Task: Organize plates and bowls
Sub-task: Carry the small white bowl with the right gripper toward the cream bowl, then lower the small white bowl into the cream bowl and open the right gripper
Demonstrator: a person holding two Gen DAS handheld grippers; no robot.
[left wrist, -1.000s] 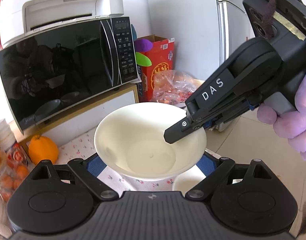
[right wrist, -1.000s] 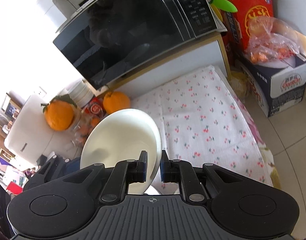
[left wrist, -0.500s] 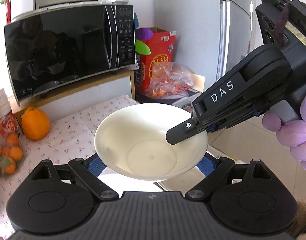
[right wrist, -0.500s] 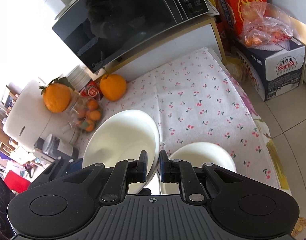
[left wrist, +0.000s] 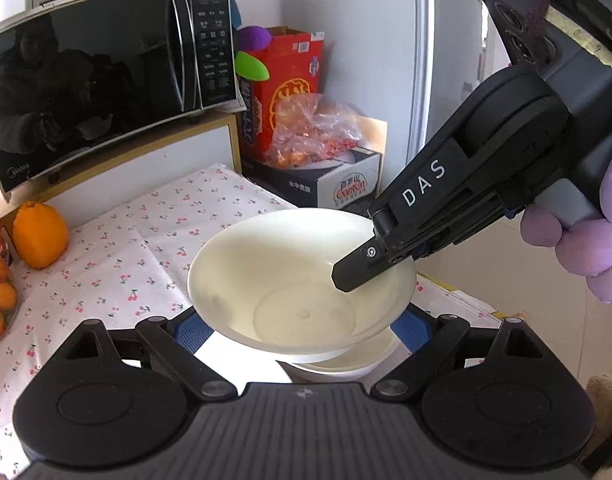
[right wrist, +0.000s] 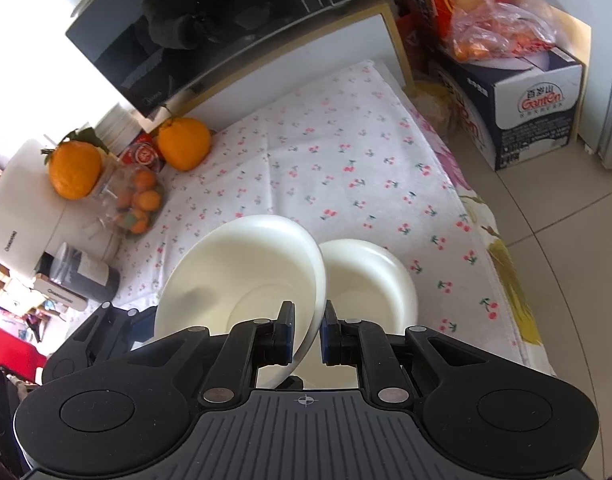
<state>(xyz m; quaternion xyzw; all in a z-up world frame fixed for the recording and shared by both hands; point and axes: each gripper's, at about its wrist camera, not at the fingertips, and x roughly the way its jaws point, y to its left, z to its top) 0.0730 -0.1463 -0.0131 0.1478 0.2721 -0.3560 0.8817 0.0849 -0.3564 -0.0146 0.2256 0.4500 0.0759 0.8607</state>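
A white bowl (left wrist: 290, 280) hangs over the cherry-print cloth, gripped from two sides. My left gripper (left wrist: 298, 326) has its blue pads (left wrist: 186, 328) wide apart against the bowl's lower wall. My right gripper (right wrist: 306, 328) is shut on the bowl's rim (right wrist: 317, 280); in the left wrist view its black finger (left wrist: 353, 272) reaches inside the bowl from the right, held by a purple-gloved hand (left wrist: 585, 248). A second white bowl (right wrist: 369, 280) stands on the cloth just below and right of the held one, partly hidden under it (left wrist: 345, 368).
A black microwave (left wrist: 98, 92) stands on a wooden shelf at the back. Large oranges (right wrist: 184, 142) and a bag of small ones (right wrist: 140, 204) lie at the left. Cardboard boxes (right wrist: 533, 100) stand on the tiled floor beyond the cloth's right edge (right wrist: 485, 220).
Both grippers sank toward the table with the bowl between them. The second bowl on the cloth came into view beneath it, and the microwave slid up in both views.
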